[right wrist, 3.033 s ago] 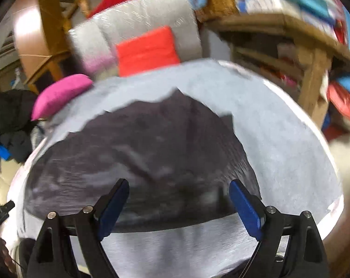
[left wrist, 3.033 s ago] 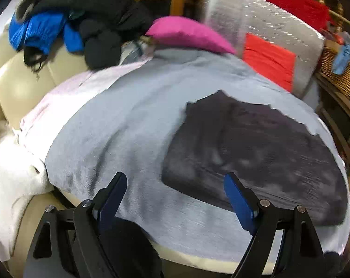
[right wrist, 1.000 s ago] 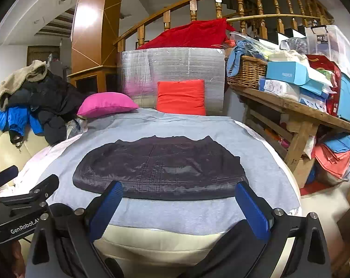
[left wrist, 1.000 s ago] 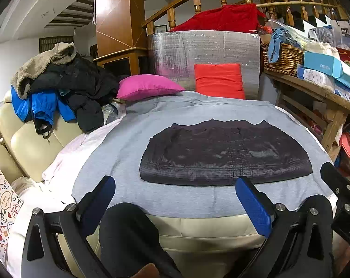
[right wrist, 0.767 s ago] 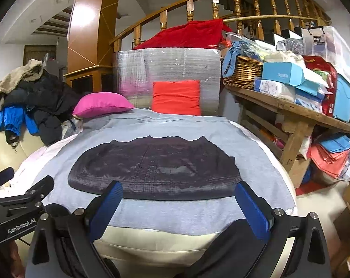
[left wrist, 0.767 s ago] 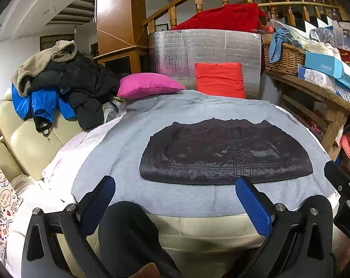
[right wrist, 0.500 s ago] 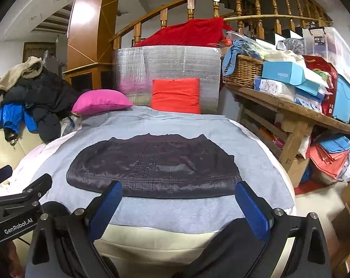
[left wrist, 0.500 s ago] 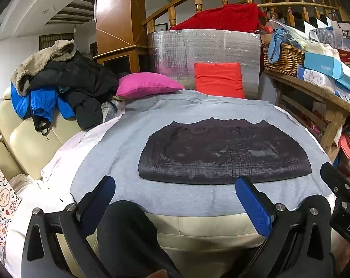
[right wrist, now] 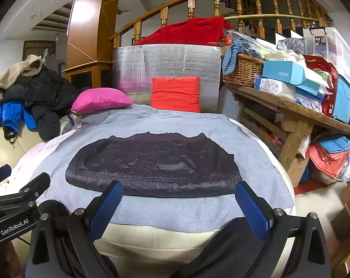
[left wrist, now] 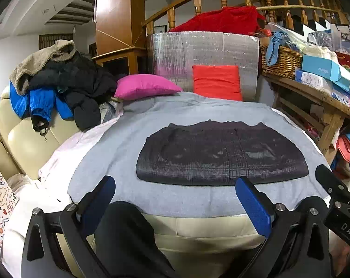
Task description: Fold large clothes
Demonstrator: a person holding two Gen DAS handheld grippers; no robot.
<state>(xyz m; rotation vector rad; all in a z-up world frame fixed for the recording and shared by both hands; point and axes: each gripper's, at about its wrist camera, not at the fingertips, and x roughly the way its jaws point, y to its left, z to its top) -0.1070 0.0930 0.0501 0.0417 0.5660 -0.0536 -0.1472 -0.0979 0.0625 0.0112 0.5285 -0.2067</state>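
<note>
Blue-padded jaws on both tools stand wide apart and grasp nothing — left gripper (left wrist: 175, 199) and right gripper (right wrist: 178, 200) both hover off the near edge of the surface, clear of the cloth.

Just beyond them, a dark garment (left wrist: 221, 155) lies flat on a grey sheet (left wrist: 119, 148), already a compact, even-edged slab with a straight near hem; same dark slab in the right view (right wrist: 154, 164). Judgement: this piece looks folded, or very nearly — no loose sleeve or trailing corner shows. What seems left is the heap of coats (left wrist: 61, 88) piled on the cream sofa (left wrist: 29, 143) to the left, black and blue with a beige fleece on top, none of it folded.

Pink cushion (left wrist: 147, 89) and red cushion (left wrist: 217, 82) sit at the far edge of the sheet.

Legible writing: "GenRobot.AI" on the left tool's body seen from the right view, "DAS" on the right tool's body, "FASHION" on a teal box (right wrist: 288, 74) on the wooden bench (right wrist: 297, 108).
</note>
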